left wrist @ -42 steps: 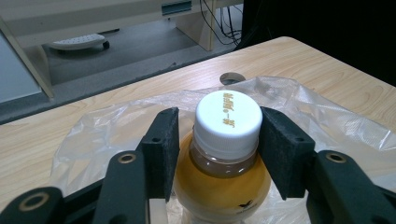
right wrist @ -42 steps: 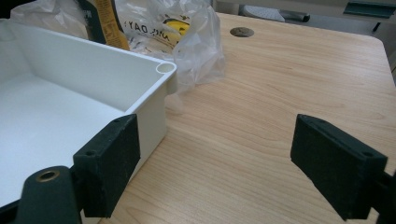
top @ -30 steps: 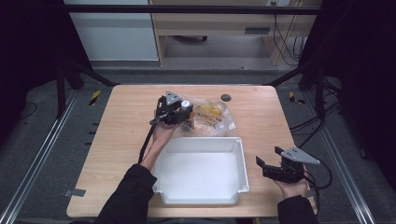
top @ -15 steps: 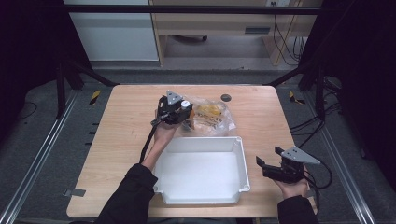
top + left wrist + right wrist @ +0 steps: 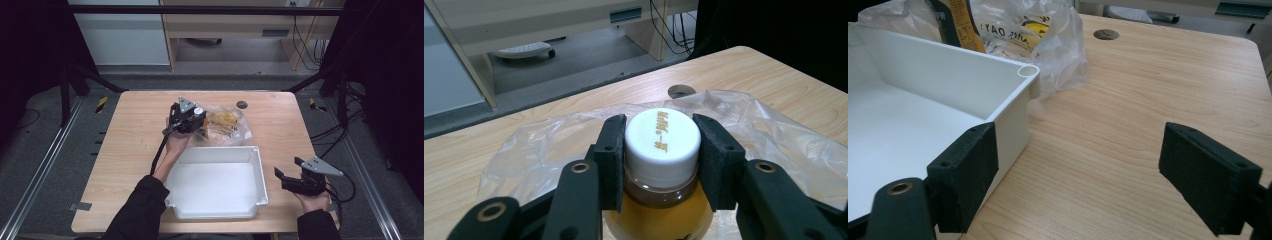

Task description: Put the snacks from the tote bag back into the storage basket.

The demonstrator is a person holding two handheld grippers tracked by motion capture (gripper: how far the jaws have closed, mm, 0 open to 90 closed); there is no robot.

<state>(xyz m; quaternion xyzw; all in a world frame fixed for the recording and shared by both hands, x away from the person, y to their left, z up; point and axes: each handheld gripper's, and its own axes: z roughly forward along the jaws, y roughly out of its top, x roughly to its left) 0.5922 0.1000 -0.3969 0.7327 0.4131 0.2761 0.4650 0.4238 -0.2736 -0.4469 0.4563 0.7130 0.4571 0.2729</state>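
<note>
Bottle [image 5: 663, 165]: white cap with yellow print, amber liquid, upright, clamped at the cap between the left gripper [image 5: 663, 150] jaws, beside the clear bag [image 5: 227, 122] of yellow packets. White tub [image 5: 216, 182] sits empty on the table's near side, just in front of the bag.

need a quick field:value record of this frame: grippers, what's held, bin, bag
left gripper: shut on bottle, jaws clamp its white cap
bottle: amber liquid, upright, amid the plastic bag
plastic bag: clear, crumpled, on the table beyond the bin, yellow packaged items inside
white bin: open, nothing in it, at the table's near edge
right gripper: open, holds nothing, beside the bin's right wall
table: light wood, round hole near the far edge
</note>
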